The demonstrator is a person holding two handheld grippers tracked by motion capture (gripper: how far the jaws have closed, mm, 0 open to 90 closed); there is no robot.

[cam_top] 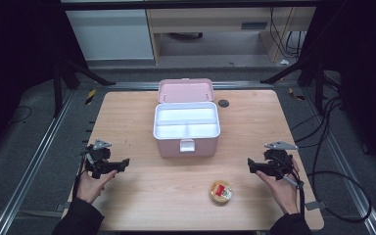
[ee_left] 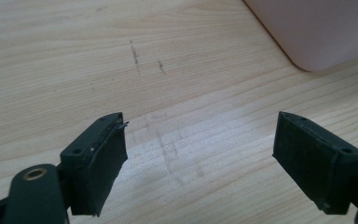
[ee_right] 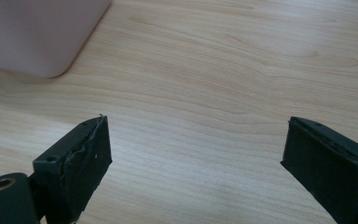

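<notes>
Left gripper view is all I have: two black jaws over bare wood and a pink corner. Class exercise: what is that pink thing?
Observer: A pink box, lid open, at the table's middle.
Operator: Anything inside?
Observer: A white tray with compartments; nothing shows in them.
Operator: Anything else to pick up?
Observer: A small round container with a red label lies near the right gripper, whose jaws stand open.
</notes>
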